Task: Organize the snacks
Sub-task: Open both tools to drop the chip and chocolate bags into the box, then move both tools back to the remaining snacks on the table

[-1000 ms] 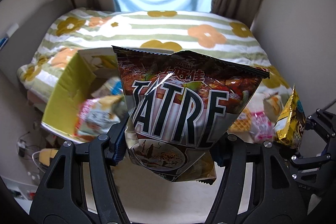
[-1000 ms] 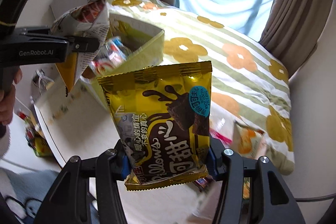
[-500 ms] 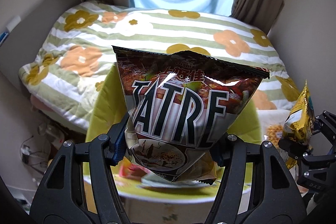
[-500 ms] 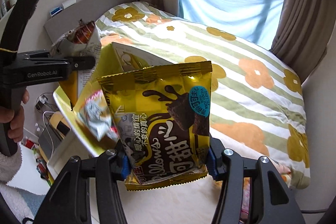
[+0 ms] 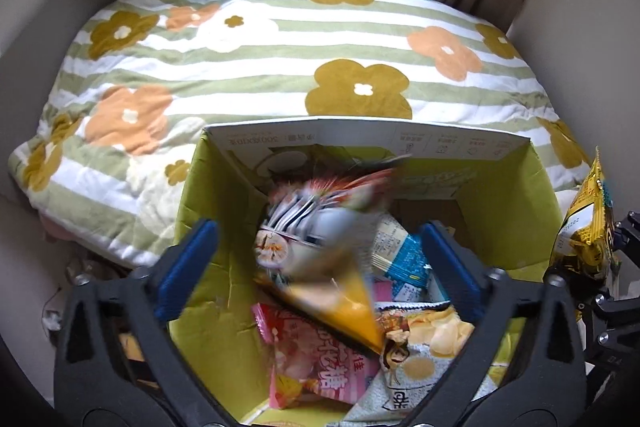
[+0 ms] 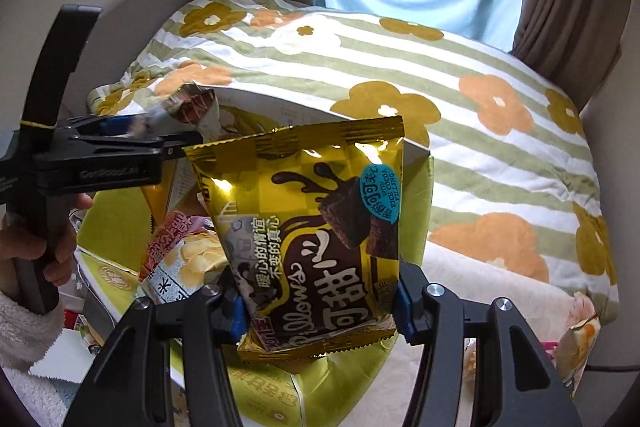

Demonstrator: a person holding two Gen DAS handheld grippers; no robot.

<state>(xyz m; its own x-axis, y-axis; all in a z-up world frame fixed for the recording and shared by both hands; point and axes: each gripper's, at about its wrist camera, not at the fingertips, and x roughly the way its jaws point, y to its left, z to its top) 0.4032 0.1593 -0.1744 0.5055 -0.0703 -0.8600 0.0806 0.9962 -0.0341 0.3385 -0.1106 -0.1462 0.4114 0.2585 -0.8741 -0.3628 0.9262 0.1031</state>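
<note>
A green cardboard box with several snack bags inside stands below my left gripper. Its jaws are opening, wide apart. The dark noodle-snack bag drops blurred between them into the box, free of the blue pads. In the right wrist view, my right gripper is shut on a gold chocolate-pillow bag, held upright just right of the box. The left gripper shows there from the side, over the box. The gold bag also appears at the left wrist view's right edge.
In the box lie a pink candy bag, a potato-chip bag and a blue packet. A bed with a flowered, striped cover is behind. A hand grips the left tool. More snacks lie at the right.
My left gripper moved over the box, opened and let go of the noodle-snack bag, which is falling in. My right gripper moved toward the box with the gold bag still held.
</note>
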